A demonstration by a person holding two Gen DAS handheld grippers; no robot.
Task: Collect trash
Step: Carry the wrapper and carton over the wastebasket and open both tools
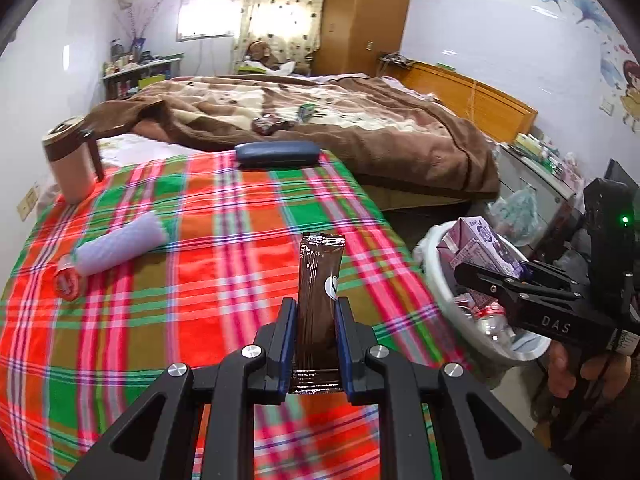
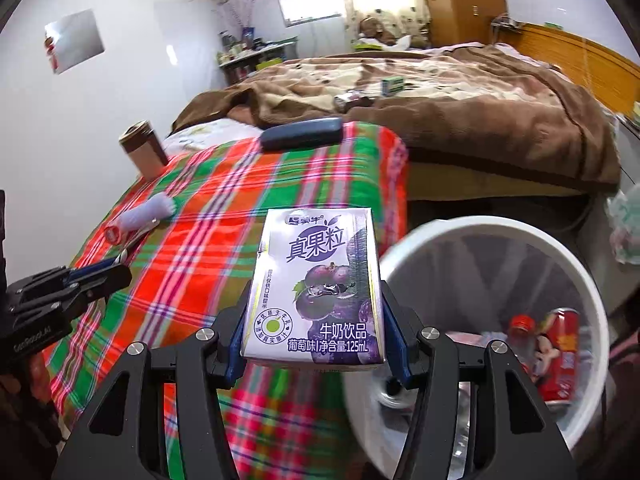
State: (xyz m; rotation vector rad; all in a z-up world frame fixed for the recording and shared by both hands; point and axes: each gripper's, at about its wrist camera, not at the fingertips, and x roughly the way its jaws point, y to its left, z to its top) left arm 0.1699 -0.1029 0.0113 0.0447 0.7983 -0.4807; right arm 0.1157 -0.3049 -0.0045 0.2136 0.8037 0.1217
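Note:
My left gripper (image 1: 316, 320) is shut on a brown stick sachet (image 1: 320, 280), held upright above the plaid cloth (image 1: 200, 272). My right gripper (image 2: 316, 320) is shut on a purple grape milk carton (image 2: 316, 284), its pads pressing both sides, just left of the white bin (image 2: 580, 272). The left wrist view shows that carton (image 1: 476, 244) over the bin's rim (image 1: 436, 276), with the right gripper (image 1: 480, 280) around it. The bin holds a red can (image 2: 560, 352) and bottles. At the left edge of the right wrist view, the left gripper (image 2: 108, 276) is partly seen.
On the plaid cloth stand a lidded mug (image 1: 72, 160), a dark case (image 1: 276, 154), and a pale ribbed tube with a red cap (image 1: 116, 248). Behind lies a bed with a brown blanket (image 1: 340, 120) carrying small packets. A cluttered cabinet (image 1: 540, 168) stands right of the bin.

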